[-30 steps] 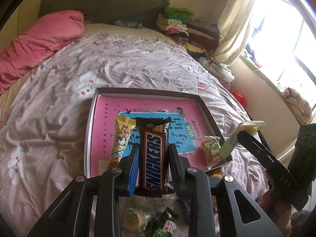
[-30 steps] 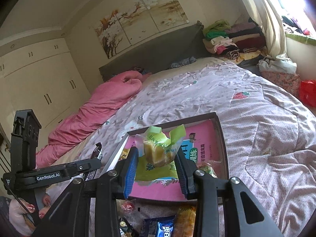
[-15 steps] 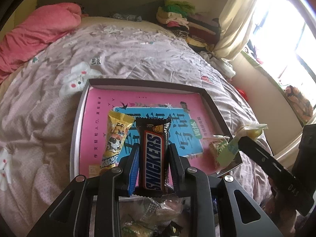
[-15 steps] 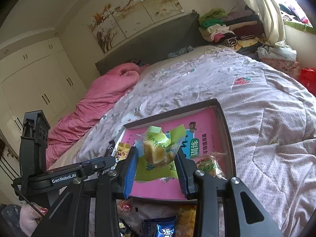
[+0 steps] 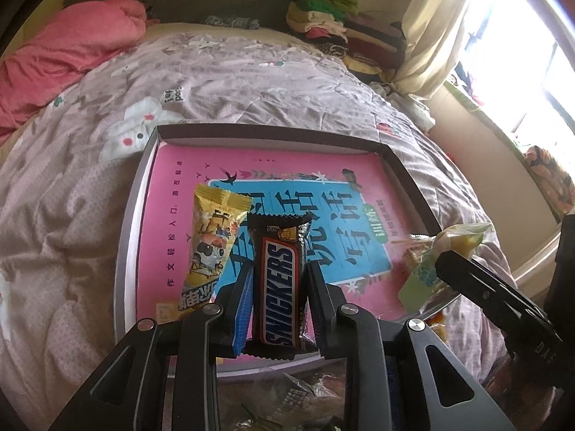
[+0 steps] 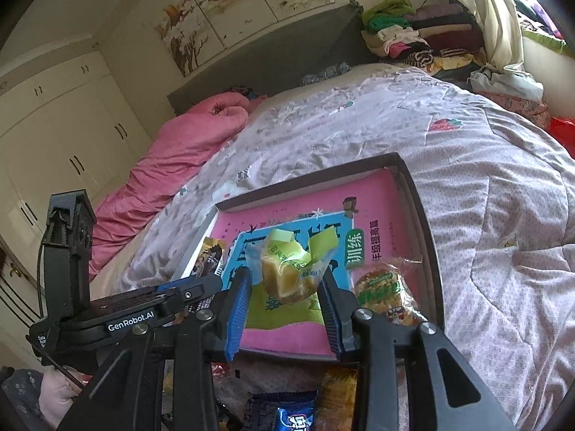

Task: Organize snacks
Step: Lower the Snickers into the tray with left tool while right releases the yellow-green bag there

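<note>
My left gripper (image 5: 278, 287) is shut on a brown Snickers bar (image 5: 280, 283), held upright above the near part of a dark-rimmed tray (image 5: 124, 251) with a pink and blue lining. A yellow snack packet (image 5: 210, 248) lies in the tray just left of the bar. My right gripper (image 6: 285, 291) is shut on a green-wrapped yellow cake (image 6: 291, 276) over the same tray (image 6: 427, 237). A clear-wrapped round pastry (image 6: 384, 287) lies in the tray to the right of it. In the left wrist view the right gripper and its cake (image 5: 456, 248) show at the right edge.
The tray rests on a lilac quilt (image 5: 72, 215) on a bed. Several more wrapped snacks (image 6: 298, 409) lie below the tray's near edge. A pink duvet (image 6: 172, 165) is bunched at the far left, folded clothes (image 6: 413, 36) at the headboard, a curtain (image 5: 431, 28) at right.
Both grippers have sunk and moved forward over the tray with their snacks still held. The tray looks larger and nearer in both views.
</note>
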`<state>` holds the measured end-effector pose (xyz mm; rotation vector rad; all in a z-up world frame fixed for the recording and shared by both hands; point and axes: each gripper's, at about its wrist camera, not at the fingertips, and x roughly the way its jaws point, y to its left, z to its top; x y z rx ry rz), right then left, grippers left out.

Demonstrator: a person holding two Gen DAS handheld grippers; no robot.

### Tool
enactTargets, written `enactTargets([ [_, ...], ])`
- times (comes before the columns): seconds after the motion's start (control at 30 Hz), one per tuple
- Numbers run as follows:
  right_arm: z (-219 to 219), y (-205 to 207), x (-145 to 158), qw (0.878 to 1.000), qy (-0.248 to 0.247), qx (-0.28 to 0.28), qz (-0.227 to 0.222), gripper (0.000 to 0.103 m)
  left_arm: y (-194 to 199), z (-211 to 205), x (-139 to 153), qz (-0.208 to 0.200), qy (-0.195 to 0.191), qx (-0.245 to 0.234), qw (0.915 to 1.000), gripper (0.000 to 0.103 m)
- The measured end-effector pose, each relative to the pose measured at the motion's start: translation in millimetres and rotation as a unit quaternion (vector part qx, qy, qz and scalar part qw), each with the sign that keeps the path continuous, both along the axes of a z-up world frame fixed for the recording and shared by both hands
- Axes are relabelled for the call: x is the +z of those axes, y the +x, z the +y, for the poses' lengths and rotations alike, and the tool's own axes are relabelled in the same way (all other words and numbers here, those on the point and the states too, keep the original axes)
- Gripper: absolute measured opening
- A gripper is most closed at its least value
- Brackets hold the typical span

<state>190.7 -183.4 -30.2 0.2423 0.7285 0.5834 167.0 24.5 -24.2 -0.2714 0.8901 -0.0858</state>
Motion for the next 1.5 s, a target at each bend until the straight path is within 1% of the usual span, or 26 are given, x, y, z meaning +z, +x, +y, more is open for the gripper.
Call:
enactTargets([
  [0.13,1,1,-4,1.000,-0.005,-0.001,0.007,0.038,2,-3,-5,0.004,0.009,-0.006,0.9999,0.029],
  [0.33,5,2,-7,1.000,-0.015,0.003,0.011,0.038,2,-4,-9,0.010,0.012,-0.010,0.9998,0.029],
  [0.53,12,0,-8,0.999,-0.033,0.010,0.004,0.038,3,-5,-12,0.015,0.012,-0.013,0.9997,0.029],
  [0.77,18,3,-12,0.999,-0.040,0.016,0.006,0.038,4,-6,-13,0.016,0.013,-0.012,0.9997,0.029],
  [1.0,24,12,-20,0.998,-0.049,0.020,0.021,0.038,3,-7,-17,0.021,0.012,-0.014,0.9996,0.029],
  [1.13,29,13,-26,0.997,-0.068,0.022,0.029,0.038,4,-6,-18,0.023,0.012,-0.013,0.9996,0.029],
  [1.23,30,14,-29,0.997,-0.071,0.023,0.035,0.038,3,-5,-19,0.024,0.012,-0.012,0.9996,0.029],
  [1.5,35,9,-33,0.995,-0.083,0.039,0.036,0.038,4,-5,-22,0.031,0.011,-0.013,0.9994,0.029],
])
